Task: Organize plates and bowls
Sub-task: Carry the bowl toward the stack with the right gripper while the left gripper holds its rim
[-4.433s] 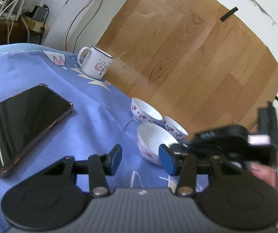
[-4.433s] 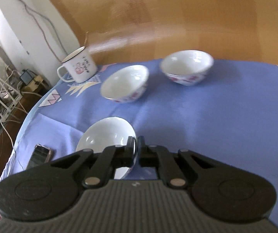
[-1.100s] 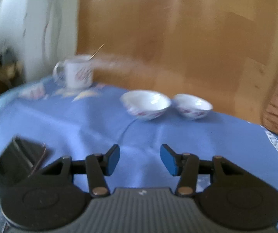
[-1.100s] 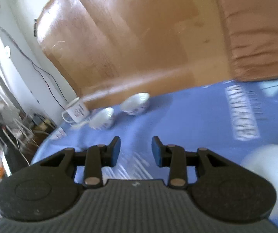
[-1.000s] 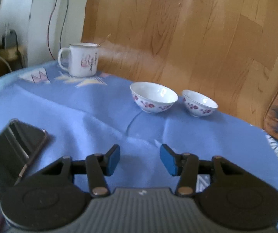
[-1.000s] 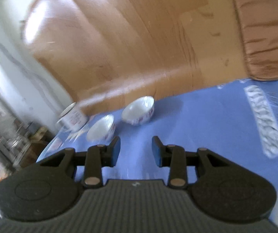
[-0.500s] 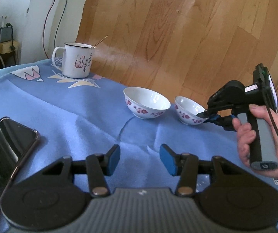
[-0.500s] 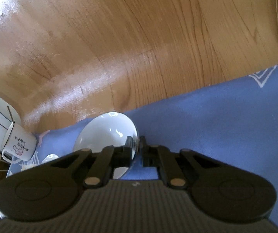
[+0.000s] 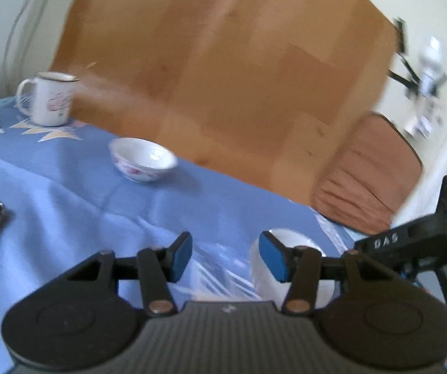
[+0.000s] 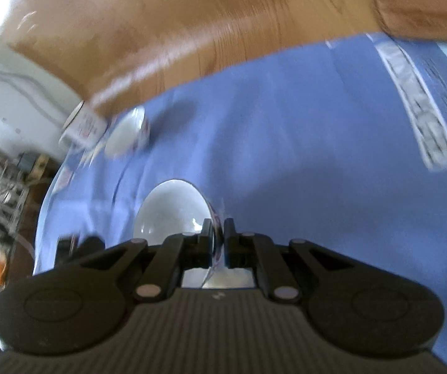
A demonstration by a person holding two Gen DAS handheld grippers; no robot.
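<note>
Right gripper (image 10: 218,240) clamped on rim of white ceramic bowl (image 10: 170,208), held above blue-clothed worktop (image 10: 285,155). Left gripper (image 9: 226,257) wide open, empty. Second white floral bowl (image 9: 142,163) near white enamel mug (image 9: 49,98).

white bowl (image 10: 170,208) tilted, rim pinched, floral bowl (image 9: 142,159) upright
</note>
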